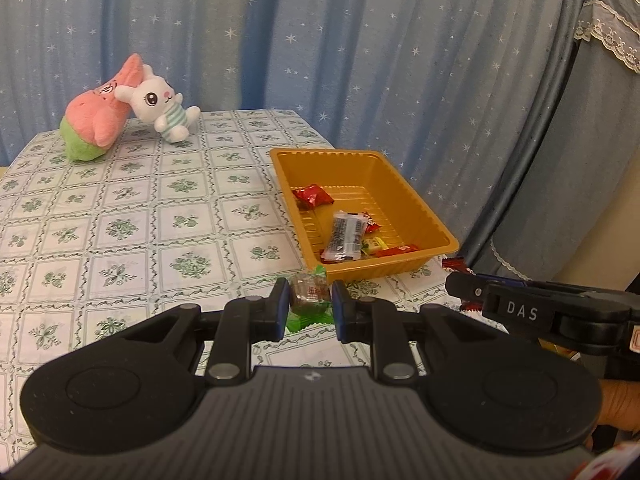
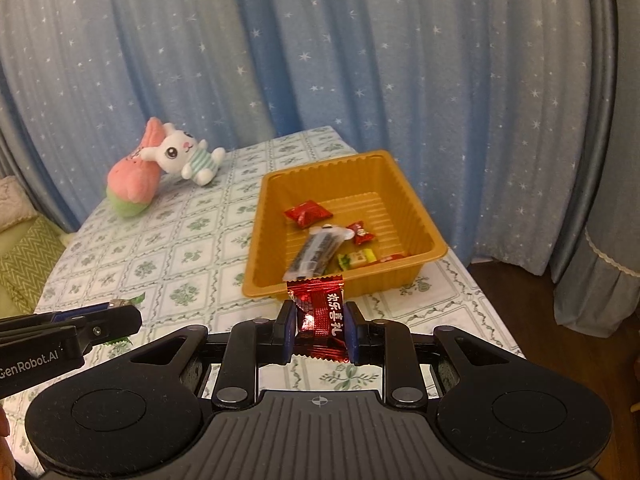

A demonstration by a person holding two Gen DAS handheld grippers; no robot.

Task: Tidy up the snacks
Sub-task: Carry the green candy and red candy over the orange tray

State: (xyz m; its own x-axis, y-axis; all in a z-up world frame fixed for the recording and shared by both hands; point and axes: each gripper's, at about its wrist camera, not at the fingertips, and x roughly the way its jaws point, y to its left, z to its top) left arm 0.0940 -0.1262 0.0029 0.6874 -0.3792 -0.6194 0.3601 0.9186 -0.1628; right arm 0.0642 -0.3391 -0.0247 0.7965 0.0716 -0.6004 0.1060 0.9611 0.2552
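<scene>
The left claw [image 1: 310,304] holds a candy [image 1: 309,294] between its fingers; the tray [image 1: 416,200] sits ahead and slightly right on the table [image 1: 120,220], snacks [image 1: 344,234] inside. Two plush toys [image 1: 120,112] lie far ahead to the left. The right claw [image 2: 318,326] grips a packet [image 2: 320,314], with the tray directly ahead of it and the left claw to its left.

Black grippers [image 1: 310,306] — blue-padded jaws, silver screws, white "DAS" lettering.
</scene>
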